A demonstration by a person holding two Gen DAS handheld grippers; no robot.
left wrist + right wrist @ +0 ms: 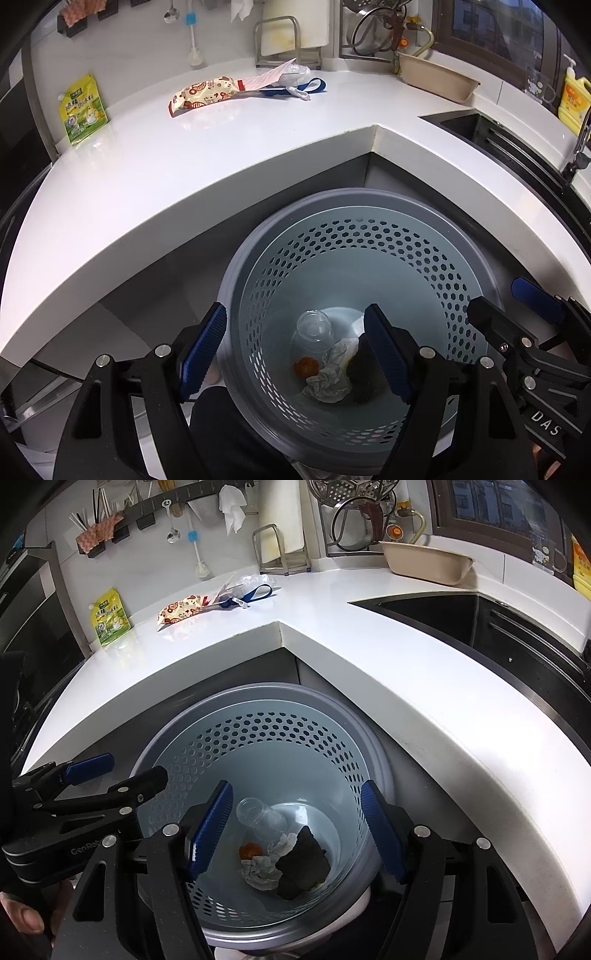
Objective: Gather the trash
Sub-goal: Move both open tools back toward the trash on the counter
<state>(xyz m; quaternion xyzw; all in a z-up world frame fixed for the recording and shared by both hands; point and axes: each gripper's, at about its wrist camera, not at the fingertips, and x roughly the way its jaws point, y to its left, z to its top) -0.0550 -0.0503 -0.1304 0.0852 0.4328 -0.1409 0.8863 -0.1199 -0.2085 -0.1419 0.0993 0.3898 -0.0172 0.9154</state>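
A grey perforated trash bin stands below the counter's inner corner. Inside lie a clear plastic cup, crumpled white paper, a dark lump and an orange scrap. My left gripper is open and empty above the bin. My right gripper is open and empty above it too. On the counter lie a patterned snack wrapper, a striped wrapper, clear plastic and a blue strap.
A green-yellow pouch leans at the wall on the left. A beige basin, a dark sink, a yellow bottle and a cutting-board rack stand along the back and right.
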